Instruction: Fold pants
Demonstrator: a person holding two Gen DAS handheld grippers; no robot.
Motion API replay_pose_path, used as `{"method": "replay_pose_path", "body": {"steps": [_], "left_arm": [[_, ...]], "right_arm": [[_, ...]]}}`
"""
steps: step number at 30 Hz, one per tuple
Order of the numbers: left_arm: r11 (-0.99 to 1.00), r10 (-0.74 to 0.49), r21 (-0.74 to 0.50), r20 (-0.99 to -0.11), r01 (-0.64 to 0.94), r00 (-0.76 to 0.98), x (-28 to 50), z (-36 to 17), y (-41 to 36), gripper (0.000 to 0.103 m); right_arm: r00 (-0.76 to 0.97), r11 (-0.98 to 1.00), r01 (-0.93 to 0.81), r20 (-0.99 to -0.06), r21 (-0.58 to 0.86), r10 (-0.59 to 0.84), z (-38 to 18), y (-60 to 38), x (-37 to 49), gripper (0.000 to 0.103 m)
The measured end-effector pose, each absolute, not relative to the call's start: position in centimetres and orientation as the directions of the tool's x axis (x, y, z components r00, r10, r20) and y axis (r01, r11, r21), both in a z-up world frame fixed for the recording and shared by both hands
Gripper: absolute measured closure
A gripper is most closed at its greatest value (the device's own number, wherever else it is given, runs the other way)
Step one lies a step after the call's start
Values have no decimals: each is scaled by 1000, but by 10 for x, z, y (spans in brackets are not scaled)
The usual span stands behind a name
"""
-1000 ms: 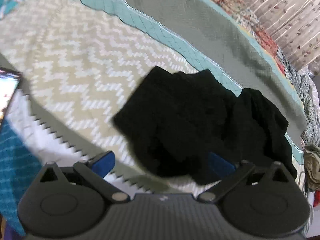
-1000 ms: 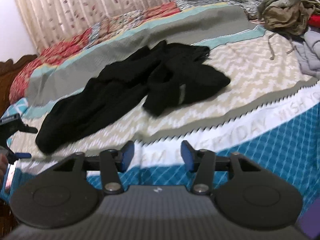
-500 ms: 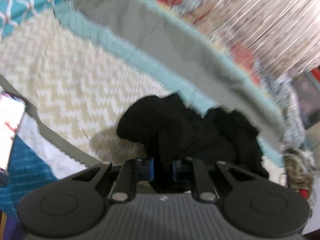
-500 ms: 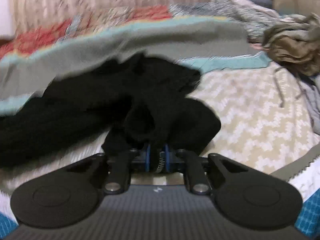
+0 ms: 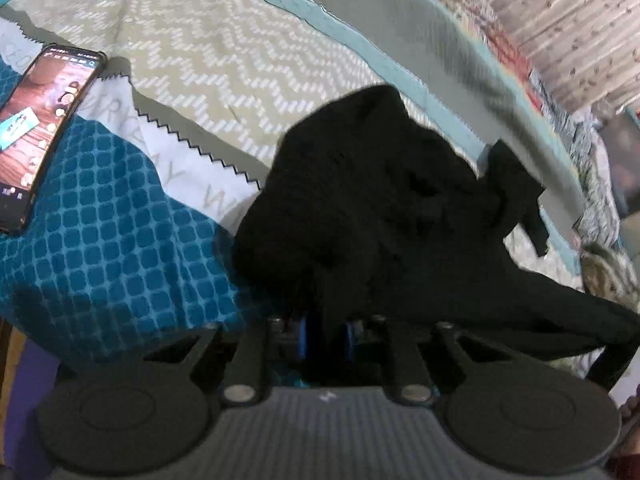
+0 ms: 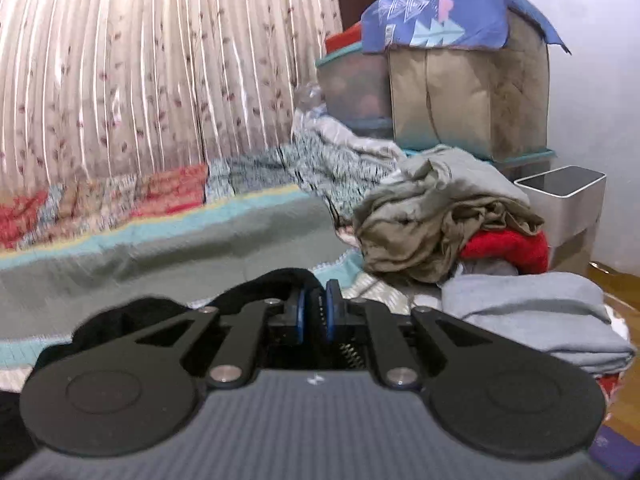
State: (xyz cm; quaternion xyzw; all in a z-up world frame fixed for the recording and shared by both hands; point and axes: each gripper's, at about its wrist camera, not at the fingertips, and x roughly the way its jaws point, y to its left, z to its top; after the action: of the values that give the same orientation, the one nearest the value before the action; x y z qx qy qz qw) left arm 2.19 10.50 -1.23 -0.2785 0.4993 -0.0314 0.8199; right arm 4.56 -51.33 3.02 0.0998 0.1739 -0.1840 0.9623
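Left tongs (image 5: 325, 338) clenched on a fold of the black, soft knit pants (image 5: 384, 200), blue pads pinching cloth at the near edge of the heap. Right tongs (image 6: 315, 312) also clamped on black fabric; their jaws have just been closing, and a dark loop of the pants (image 6: 276, 280) arches up out of them and trails off to the left. The bulk of the garment lies bunched on the bed with its patterned quilt of zigzag cream, grey and blue panels (image 5: 224, 52), part of it stretched into a taut strand running toward the right of the left view. A smartphone with a lit screen (image 5: 40, 120) lies on the quilt well apart from the pants, at the left. A pile of crumpled olive, red and grey clothes (image 6: 448, 216) sits at the far side of the bed. Judgement: the cloth looks light, limp and thick enough to bunch; it will sag and twist between the two grips, not hold any shape. It should not slip readily from the pads, but a thin pinch may pull free under tension. Better holds would be the waistband corners or the leg hems, though in this black heap I cannot tell which part each pair of tongs has taken.
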Motion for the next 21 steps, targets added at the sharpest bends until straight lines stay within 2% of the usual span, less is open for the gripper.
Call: {"method": "replay_pose_path", "body": {"steps": [4, 5, 7, 8, 9, 11, 14, 18, 21], "left_arm": [[847, -300, -483, -780, -222, 550, 41, 6, 116, 88], [852, -280, -472, -776, -227, 565, 41, 4, 122, 88], [877, -204, -416, -775, -240, 598, 58, 9, 125, 88], [886, -162, -383, -783, -261, 600, 69, 10, 126, 88], [881, -137, -371, -794, -294, 592, 79, 9, 130, 88], [835, -167, -429, -795, -345, 583, 88, 5, 143, 88], [822, -195, -460, -782, -336, 592, 85, 3, 151, 88], [827, -203, -457, -785, -327, 585, 84, 1, 152, 88], [829, -197, -454, -783, -327, 590, 80, 4, 150, 88]], "right_arm": [[850, 930, 356, -444, 88, -283, 27, -511, 66, 89], [835, 937, 337, -489, 93, -252, 22, -513, 78, 83], [801, 946, 297, -573, 130, -173, 12, -521, 102, 63], [792, 942, 295, -593, 160, -147, 5, -525, 110, 49], [787, 933, 307, -601, 187, -139, 1, -528, 112, 49], [784, 901, 356, -603, 247, -145, -3, -540, 103, 49], [813, 873, 372, -564, 316, -142, -5, -560, 63, 49], [833, 917, 320, -532, 238, -152, -18, -557, 17, 47], [813, 950, 285, -557, 125, -171, -38, -539, 8, 42]]}}
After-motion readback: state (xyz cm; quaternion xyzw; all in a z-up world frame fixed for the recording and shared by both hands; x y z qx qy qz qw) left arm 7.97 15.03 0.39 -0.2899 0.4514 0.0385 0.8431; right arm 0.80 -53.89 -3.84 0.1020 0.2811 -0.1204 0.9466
